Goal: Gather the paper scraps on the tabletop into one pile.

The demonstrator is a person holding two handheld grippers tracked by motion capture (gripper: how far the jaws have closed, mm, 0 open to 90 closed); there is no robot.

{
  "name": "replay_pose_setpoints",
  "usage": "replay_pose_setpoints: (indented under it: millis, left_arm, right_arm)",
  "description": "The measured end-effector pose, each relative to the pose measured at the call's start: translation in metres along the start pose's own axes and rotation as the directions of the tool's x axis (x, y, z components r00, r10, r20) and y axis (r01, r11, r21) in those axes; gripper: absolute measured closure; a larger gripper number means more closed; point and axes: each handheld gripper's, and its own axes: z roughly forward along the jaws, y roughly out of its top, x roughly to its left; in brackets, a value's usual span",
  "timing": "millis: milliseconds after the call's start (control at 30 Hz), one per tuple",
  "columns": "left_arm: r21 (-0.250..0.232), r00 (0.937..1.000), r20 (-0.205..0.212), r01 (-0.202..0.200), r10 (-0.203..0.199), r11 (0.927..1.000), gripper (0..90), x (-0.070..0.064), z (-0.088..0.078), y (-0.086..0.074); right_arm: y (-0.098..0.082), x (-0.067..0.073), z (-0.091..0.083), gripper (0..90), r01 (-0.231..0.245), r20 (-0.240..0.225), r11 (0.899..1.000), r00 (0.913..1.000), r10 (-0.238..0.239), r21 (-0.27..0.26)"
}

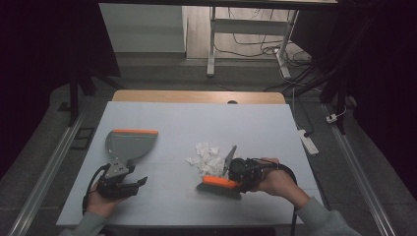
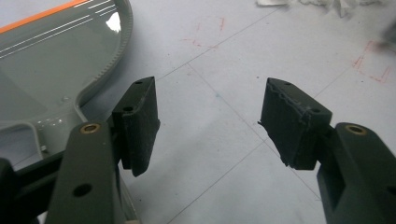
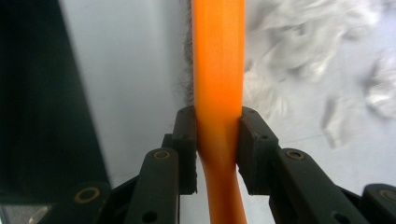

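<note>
A pale blue-grey table (image 1: 196, 123) is carrying a sweeping job. On its left side a grey dustpan (image 1: 129, 143) with an orange lip is lying flat, its handle pointing back toward the person, likely so it can be picked up and set to catch the sweepings. Near the middle, a heap of torn white paper scraps (image 1: 206, 157) is waiting. Just in front of the scraps, an orange-backed brush (image 1: 220, 185) is being held low, bristles near the surface, seemingly ready to push the paper toward the pan. The right gripper (image 3: 218, 135) is reaching in from the right, its jaws clamping the brush's orange back. The left gripper (image 2: 210, 116) is resting by the pan's handle, jaws standing apart, gripping nothing.
</note>
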Motion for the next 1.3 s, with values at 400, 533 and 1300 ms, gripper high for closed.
replay_pose_setpoints:
  millis: [400, 533, 1300]
  left_arm:
    - [0.004, 1.0, 0.006, 0.0, 0.0, 1.0, 37.3, 0.001, 0.001, -0.001]
    - [0.002, 0.9999, 0.008, -0.006, 0.006, 1.0, 37.3, 0.0, 0.0, -0.001]
    - [0.002, 0.9998, 0.009, -0.015, 0.015, 0.9999, 37.1, -0.005, 0.0, 0.0]
  right_arm:
    - [0.0, -0.032, -0.004, 71.0, -0.088, 0.103, 0.987, 0.9895, 0.102, -0.138]
    - [-0.004, -0.029, -0.017, 70.9, -0.104, 0.09, 0.974, 0.9881, 0.125, -0.203]
    - [-0.069, -0.042, -0.064, 70.8, -0.474, 0.045, 0.792, 0.8473, 0.529, -0.384]
